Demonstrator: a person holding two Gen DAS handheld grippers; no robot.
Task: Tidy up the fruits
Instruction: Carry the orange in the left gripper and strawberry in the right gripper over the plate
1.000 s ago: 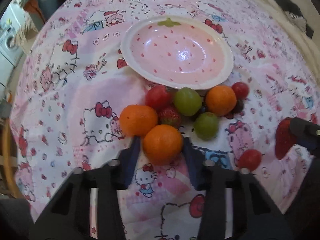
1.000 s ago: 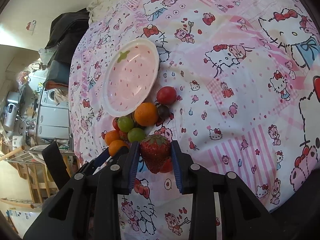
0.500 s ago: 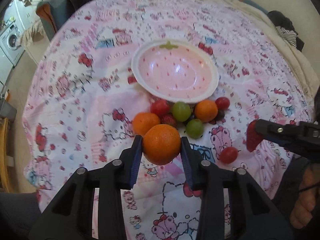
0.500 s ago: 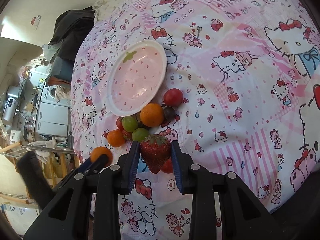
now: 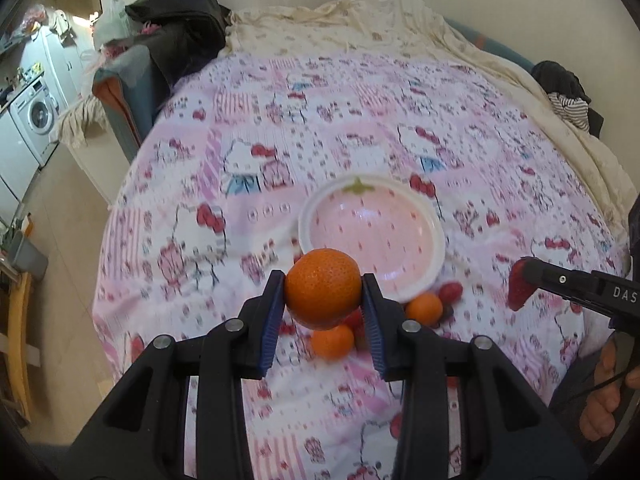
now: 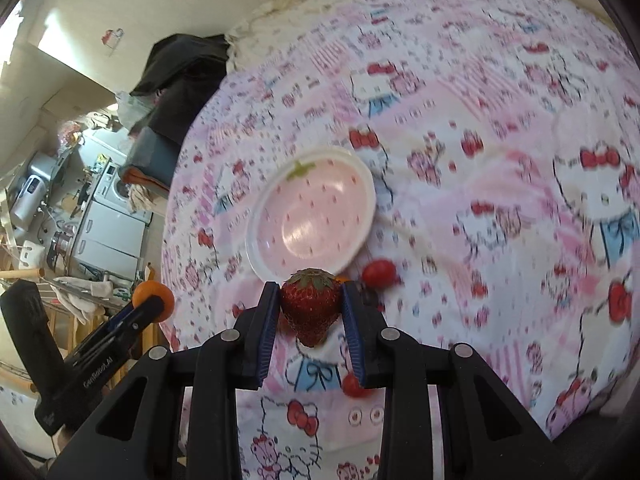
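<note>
My left gripper (image 5: 323,300) is shut on an orange (image 5: 322,287) and holds it up above the bed, just short of the pink strawberry-pattern bowl (image 5: 432,236). Below it on the cloth lie two more oranges (image 5: 333,342) (image 5: 425,309) and a red tomato (image 5: 451,291); other fruit is hidden behind the held orange. My right gripper (image 6: 308,308) is shut on a strawberry (image 6: 310,304), lifted near the bowl's (image 6: 260,216) front rim. In the right wrist view the left gripper (image 6: 154,302) with its orange shows at the left. A cherry tomato (image 6: 379,273) lies beside the bowl, another (image 6: 352,385) nearer me.
The bed is covered by a pink cartoon-cat cloth (image 5: 280,152) with a cream sheet (image 5: 360,20) beyond. Dark clothes (image 5: 180,36) are piled at the far left corner. A washing machine (image 5: 36,116) stands on the floor at the left. A hand (image 5: 608,392) grips the right tool.
Both grippers have risen off the cloth with their fruit, the left one more. The fruit pile and bowl now look smaller and lower in both views.
</note>
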